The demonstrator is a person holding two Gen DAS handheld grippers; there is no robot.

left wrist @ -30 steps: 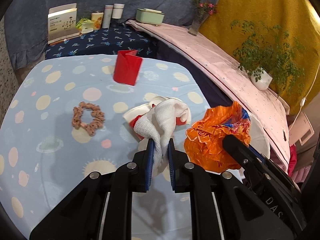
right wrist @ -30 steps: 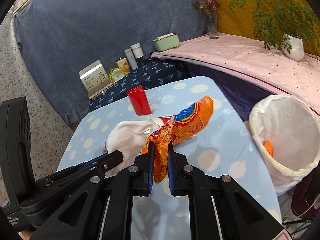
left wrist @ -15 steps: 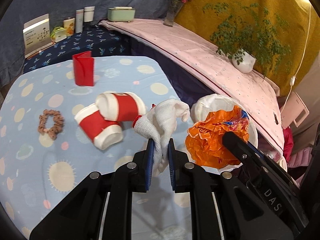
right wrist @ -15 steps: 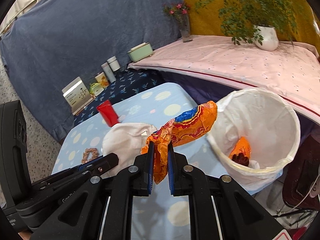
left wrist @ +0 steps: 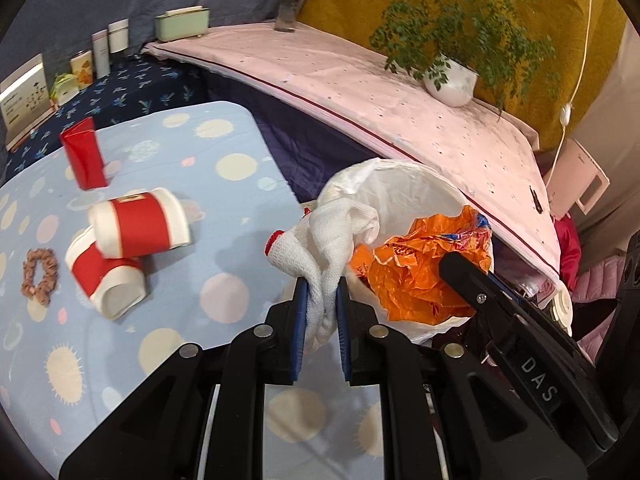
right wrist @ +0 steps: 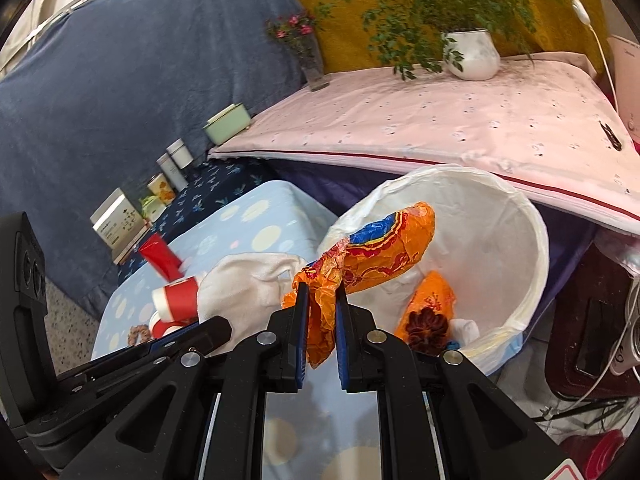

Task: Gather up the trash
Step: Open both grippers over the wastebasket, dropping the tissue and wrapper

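While the left gripper (left wrist: 321,296) pinches a white cloth (left wrist: 328,240), the right gripper (right wrist: 319,304) clamps an orange wrapper (right wrist: 372,252), the bin (right wrist: 532,216) just beyond its fingers.

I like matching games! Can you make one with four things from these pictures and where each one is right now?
Things:
1. white cloth
2. orange wrapper
3. paper cups
4. scrunchie

Places:
A. lying tipped over on the dotted tablecloth
B. pinched in the right gripper, at the bin
C. lying flat beside the cups
D. pinched in the left gripper

Pairs: 1-D, 2-B, 3-A, 4-C
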